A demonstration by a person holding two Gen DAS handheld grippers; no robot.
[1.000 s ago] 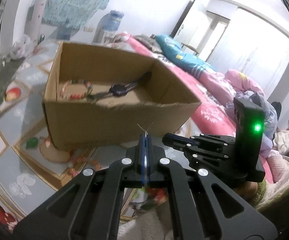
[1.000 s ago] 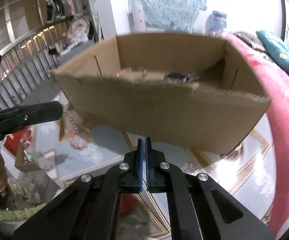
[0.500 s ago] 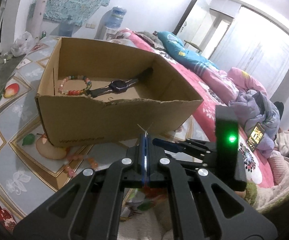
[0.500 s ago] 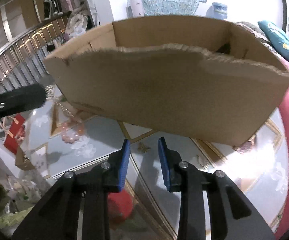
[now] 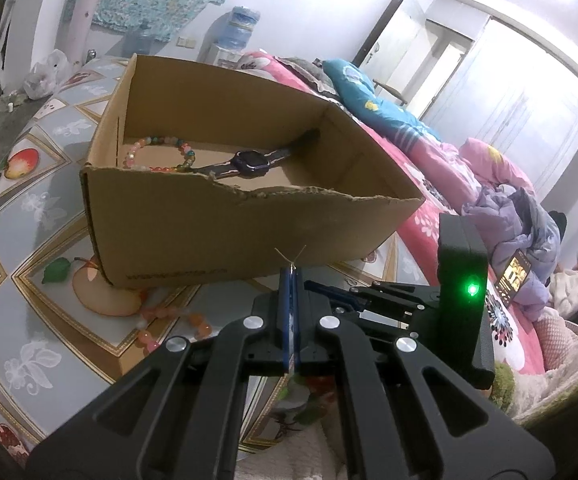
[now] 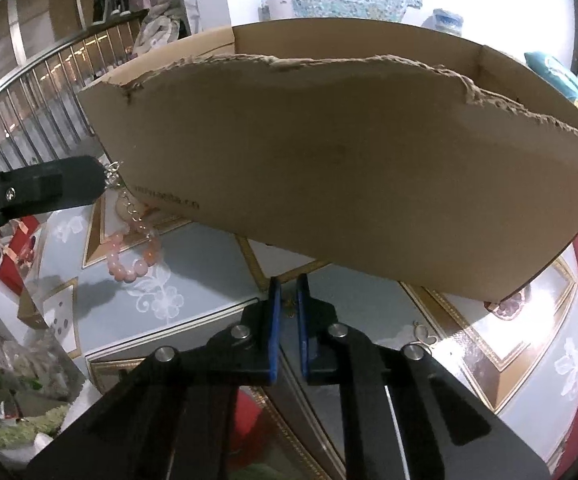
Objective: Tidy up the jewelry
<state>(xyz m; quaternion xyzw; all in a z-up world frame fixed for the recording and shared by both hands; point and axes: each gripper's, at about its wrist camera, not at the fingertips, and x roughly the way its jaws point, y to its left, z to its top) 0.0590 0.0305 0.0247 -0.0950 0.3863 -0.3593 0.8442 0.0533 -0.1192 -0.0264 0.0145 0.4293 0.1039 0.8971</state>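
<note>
Box (image 5: pixel 225 236) edge torn above our right hand-held gripper (image 6: pixel 287 292), closing on nothing; our left hand-held gripper (image 5: pixel 291 276) pinches a bracelet (image 6: pixel 133 256) chain, surface open between

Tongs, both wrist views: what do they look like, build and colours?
Both alike: the left tongs and right tongs are matte black plastic with triangular cut-outs, silver round screw heads and thin blue pads on the inner faces. Seen from the left view, the right unit carries a black block with a green light.
</note>
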